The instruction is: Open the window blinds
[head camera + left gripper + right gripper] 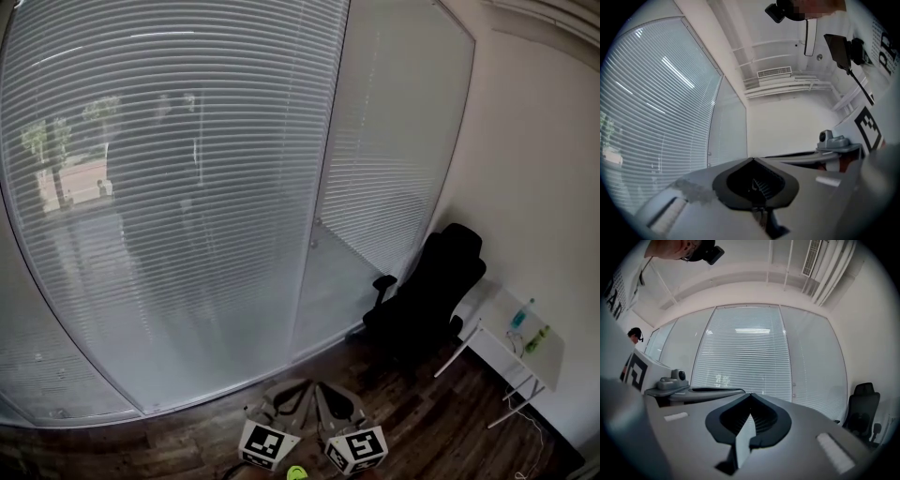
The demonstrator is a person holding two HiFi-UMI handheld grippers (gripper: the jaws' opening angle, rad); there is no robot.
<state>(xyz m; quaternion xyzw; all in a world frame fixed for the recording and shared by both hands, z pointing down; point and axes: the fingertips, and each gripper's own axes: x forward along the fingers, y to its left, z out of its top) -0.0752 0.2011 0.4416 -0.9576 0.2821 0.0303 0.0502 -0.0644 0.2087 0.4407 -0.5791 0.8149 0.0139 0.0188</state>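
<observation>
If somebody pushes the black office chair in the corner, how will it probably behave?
The chair will probably roll on the smooth wood floor, though its base is too dark to show wheels. Its tall back suggests a high push could tilt it. It looks bulky, so likely fairly heavy.

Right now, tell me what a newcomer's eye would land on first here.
The lowered blinds fill the glass wall ahead, across most of the head view. A black chair stands in the right corner beside a white table. At the bottom edge, the left gripper and right gripper point at the blinds, jaws together, empty.
</observation>
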